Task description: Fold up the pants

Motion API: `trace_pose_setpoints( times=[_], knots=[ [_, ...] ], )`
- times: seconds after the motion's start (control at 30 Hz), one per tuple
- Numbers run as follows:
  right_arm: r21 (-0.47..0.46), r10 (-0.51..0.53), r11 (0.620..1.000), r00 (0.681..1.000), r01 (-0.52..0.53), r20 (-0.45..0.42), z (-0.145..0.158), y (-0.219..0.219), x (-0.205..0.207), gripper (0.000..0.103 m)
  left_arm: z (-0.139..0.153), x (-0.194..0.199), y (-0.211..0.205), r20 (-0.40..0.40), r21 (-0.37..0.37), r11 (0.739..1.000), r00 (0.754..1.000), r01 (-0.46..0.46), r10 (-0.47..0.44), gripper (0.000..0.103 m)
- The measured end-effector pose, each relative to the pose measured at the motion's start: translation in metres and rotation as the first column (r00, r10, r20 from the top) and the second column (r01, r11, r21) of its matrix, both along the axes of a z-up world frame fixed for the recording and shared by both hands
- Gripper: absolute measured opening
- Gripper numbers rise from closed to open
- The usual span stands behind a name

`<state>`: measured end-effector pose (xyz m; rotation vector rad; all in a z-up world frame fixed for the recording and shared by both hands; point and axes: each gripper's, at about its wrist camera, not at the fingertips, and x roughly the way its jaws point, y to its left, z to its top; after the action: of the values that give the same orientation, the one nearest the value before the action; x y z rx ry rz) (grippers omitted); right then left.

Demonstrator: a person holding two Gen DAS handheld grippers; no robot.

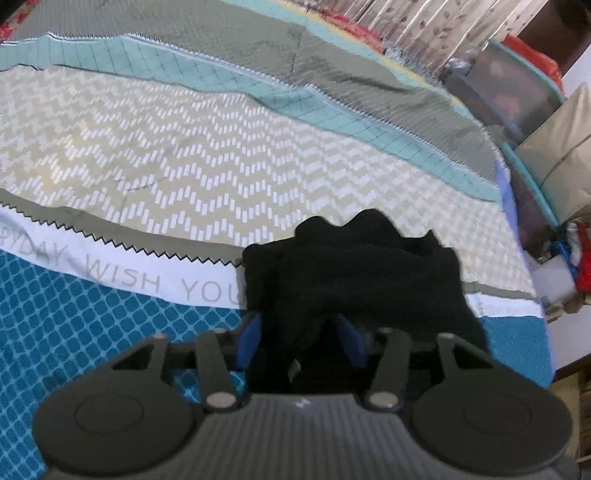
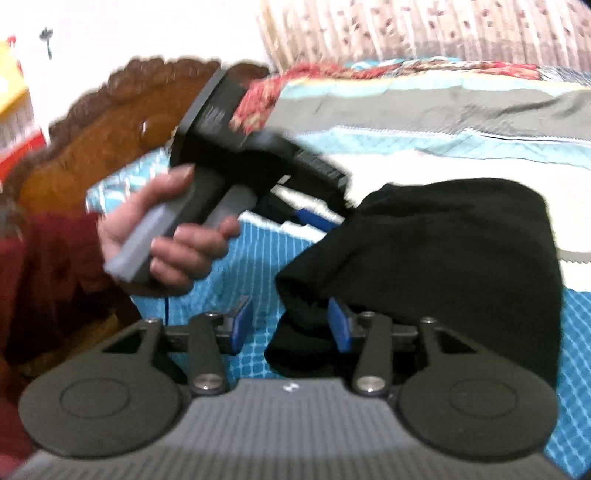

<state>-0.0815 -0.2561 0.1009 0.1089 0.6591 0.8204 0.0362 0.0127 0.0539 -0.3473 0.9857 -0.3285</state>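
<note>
Black pants (image 1: 354, 273) down on the bed quilt (image 1: 184, 155) as a compact bundle, lying across the zigzag border and the "WISH YOU" band (image 1: 147, 284), near the bed's right edge. Looks like the end of a fold: release and pull clear.

Left gripper (image 1: 301, 341): blue pads apart, dark cloth bunched in the gap, no squeeze visible. Reads as let go, not clamped. Right gripper (image 2: 290, 325): pads apart too, one edge of the bundle lying against the right-hand pad, left pad over bare quilt. Not holding.

Doing it well:
- Back both claws straight out along their own line, low and slow, so no pad drags a layer open.
- Left one first (more cloth in its gap, higher snag risk).
- Check the near flap afterwards; top edge looks lumpy, likely needs one flattening pass.

Count:
- pants: 1
- grippers: 2
- hand (image 2: 166, 240) in view: 1, the left, red sleeve (image 2: 40, 273), seen from the right wrist camera
- headboard (image 2: 110, 129): 1, carved wood
- curtain (image 1: 443, 29): 1 (behind bed; clutter at right too blurred to count)
</note>
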Motion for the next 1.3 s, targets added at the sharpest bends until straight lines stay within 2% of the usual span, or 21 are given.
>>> trace_pose_setpoints(
  times=[0.17,0.2,0.27,0.4,0.57,0.73,0.87,0.97,1.1,1.3],
  knots=[
    [0.145,-0.147,0.978,0.988,0.153,-0.047,0.013,-0.047,0.004,0.047,0.024,-0.02,0.003,0.067,-0.029,1.0,0.998,0.006,-0.004,0.053],
    [0.157,-0.192,0.967,0.979,0.2,-0.063,0.014,-0.054,0.008,0.047,0.029,-0.022,0.004,0.075,-0.034,0.999,0.997,0.006,-0.004,0.054],
    [0.159,-0.265,0.947,0.959,0.279,-0.1,0.011,-0.062,0.018,0.037,0.035,-0.028,0.001,0.088,-0.049,0.999,0.996,0.014,-0.01,0.054],
    [0.164,-0.328,0.919,0.927,0.357,-0.182,0.0,-0.063,0.029,0.035,0.041,-0.04,-0.008,0.117,-0.056,0.997,0.992,0.054,-0.047,0.054],
    [0.135,-0.308,0.931,0.93,0.338,-0.201,-0.007,-0.048,0.03,0.034,0.025,-0.049,-0.022,0.104,0.032,0.997,0.992,0.073,-0.076,0.054],
    [0.09,-0.303,0.941,0.933,0.325,-0.194,-0.011,-0.044,0.027,0.034,-0.01,-0.053,-0.02,0.001,0.066,0.996,0.998,0.066,-0.066,0.055],
    [0.087,-0.302,0.941,0.925,0.328,-0.23,-0.021,-0.044,0.03,0.034,-0.035,-0.054,-0.01,-0.068,0.041,0.999,0.997,0.031,-0.029,0.063],
    [0.066,-0.305,0.942,0.922,0.329,-0.238,-0.027,-0.04,0.029,0.034,-0.039,-0.055,-0.009,-0.071,0.045,0.999,0.997,0.022,-0.018,0.068],
    [0.037,-0.309,0.946,0.93,0.322,-0.2,-0.029,-0.036,0.025,0.034,-0.036,-0.058,-0.016,-0.051,0.09,0.996,0.998,0.025,-0.021,0.074],
    [0.035,-0.31,0.946,0.929,0.323,-0.202,-0.026,-0.039,0.025,0.035,-0.022,-0.062,-0.021,-0.011,0.144,0.989,0.999,0.033,-0.032,0.077]
  ],
)
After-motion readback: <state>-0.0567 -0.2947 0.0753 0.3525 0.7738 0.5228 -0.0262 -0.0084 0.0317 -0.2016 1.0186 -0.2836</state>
